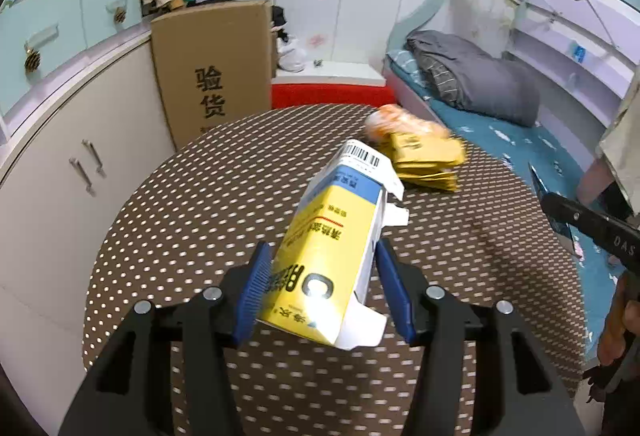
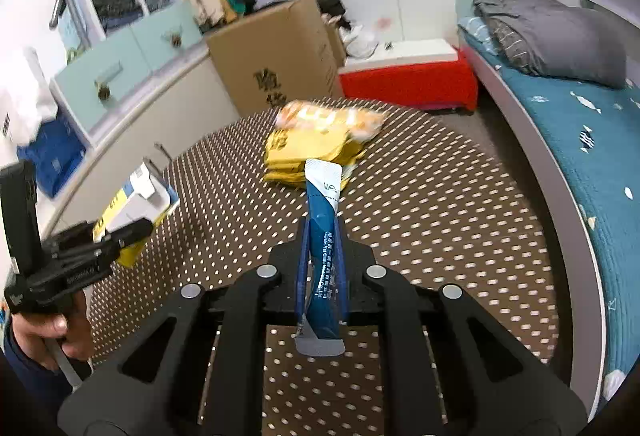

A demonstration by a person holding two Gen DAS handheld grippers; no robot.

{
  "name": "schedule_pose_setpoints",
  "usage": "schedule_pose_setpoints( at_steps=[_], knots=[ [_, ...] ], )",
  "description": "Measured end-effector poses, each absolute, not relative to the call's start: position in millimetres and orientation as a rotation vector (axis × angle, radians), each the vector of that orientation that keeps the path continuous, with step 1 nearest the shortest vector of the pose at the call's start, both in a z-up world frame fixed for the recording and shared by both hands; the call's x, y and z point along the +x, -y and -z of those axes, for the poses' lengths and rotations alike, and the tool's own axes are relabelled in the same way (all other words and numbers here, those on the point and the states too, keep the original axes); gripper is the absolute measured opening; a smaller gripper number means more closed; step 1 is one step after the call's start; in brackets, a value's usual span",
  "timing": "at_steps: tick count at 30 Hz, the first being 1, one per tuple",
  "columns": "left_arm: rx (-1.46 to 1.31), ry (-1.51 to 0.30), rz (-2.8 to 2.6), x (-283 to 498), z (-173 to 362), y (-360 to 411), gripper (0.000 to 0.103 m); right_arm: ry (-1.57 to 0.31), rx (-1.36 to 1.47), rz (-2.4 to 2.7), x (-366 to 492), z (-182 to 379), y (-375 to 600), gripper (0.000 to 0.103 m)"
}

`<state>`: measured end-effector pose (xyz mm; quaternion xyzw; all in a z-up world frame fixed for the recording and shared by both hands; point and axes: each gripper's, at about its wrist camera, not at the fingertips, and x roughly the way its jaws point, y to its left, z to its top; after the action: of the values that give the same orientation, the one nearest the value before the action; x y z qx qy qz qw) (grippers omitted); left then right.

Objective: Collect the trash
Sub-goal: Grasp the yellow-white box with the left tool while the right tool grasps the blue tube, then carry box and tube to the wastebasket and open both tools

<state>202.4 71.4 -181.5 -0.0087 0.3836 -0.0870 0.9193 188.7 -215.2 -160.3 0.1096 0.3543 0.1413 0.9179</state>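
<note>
Both grippers tilt down over the dotted table (image 1: 200,195). The left gripper (image 1: 320,292) has its blue pads clamped on the sides of a yellow carton (image 1: 328,248), held above the table. The right gripper (image 2: 320,268) is pinched tight on a blue sachet (image 2: 322,220), which sticks out past the fingertips. Farther on the table lies a pile of yellow packets (image 2: 308,151), with an orange wrapper (image 2: 328,117) on its far side.
</note>
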Motion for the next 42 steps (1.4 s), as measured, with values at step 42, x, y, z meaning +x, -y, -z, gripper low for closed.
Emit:
schedule_pose_setpoints(
  at_steps=[42],
  knots=[
    [0.206,-0.94,0.661,258.1,204.9,325.3,0.053,-0.782,0.628,0.115,172.4,261.2,502.9,0.012]
  ],
)
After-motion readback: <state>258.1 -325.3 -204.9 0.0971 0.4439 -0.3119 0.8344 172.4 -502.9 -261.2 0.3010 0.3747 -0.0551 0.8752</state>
